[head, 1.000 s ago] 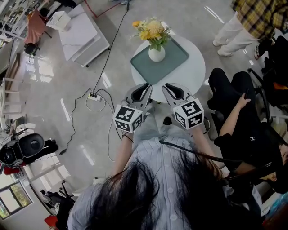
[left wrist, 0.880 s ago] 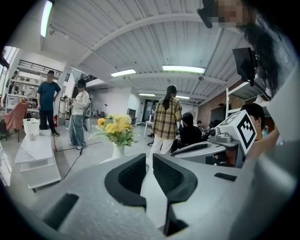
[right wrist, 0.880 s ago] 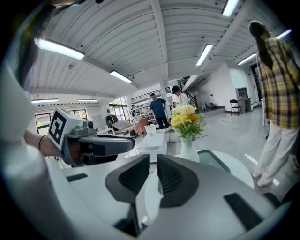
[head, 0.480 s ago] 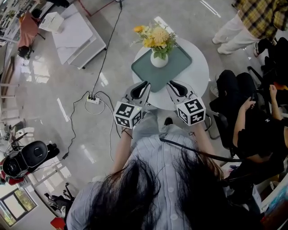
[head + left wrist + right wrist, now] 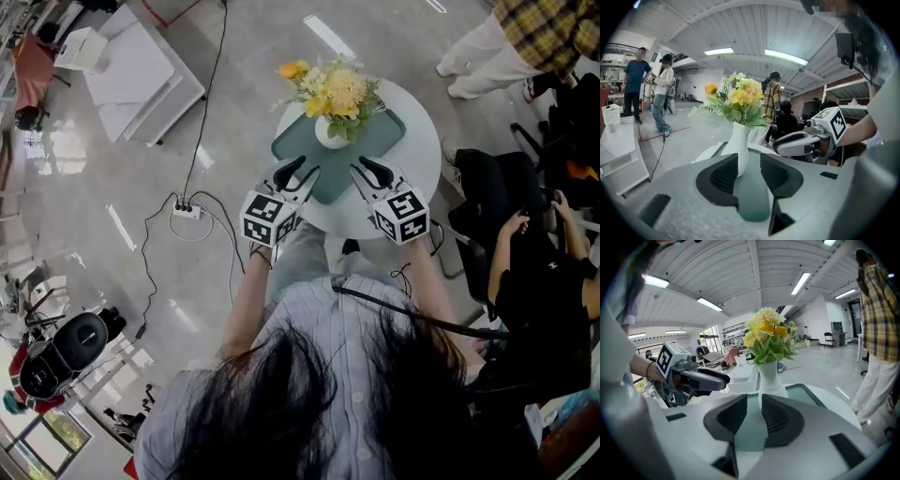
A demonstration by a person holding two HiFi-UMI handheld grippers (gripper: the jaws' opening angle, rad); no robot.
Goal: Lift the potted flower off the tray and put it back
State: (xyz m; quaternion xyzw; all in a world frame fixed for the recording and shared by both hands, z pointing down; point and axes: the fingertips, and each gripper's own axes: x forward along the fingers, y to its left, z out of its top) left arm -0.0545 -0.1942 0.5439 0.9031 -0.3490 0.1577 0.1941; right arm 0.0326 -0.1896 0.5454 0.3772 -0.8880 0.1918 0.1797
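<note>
My left gripper [image 5: 302, 171] is over the near edge of the tray [image 5: 392, 120]. Its jaws are opening, and there is nothing between them but air. In the left gripper view [image 5: 749, 159] the white pot [image 5: 739, 145] lines up with the gap but stands farther off, untouched. My right gripper [image 5: 366, 167] is just to the right of it, also over the tray's near edge. Its jaws are drawn close together on nothing, and in the right gripper view [image 5: 753, 401] the pot [image 5: 768, 376] rises just beyond the tips, clear of them.

The potted flower [image 5: 330, 134] stands upright at the far end of the green tray, its yellow blooms spreading wider than the pot. The tray lies on a round table [image 5: 422, 150].

I judge that I am in the approach, and the lift has not begun. The next move calls for both pairs of jaws to spread wide enough for the pot. Then one gripper goes to its left flank and the other to its right, low on the belly, under the leaves. The squeeze should be even on both sides. The bunch looks top-heavy, so I would raise it straight up, keep it level, and set it down on the same spot.
</note>
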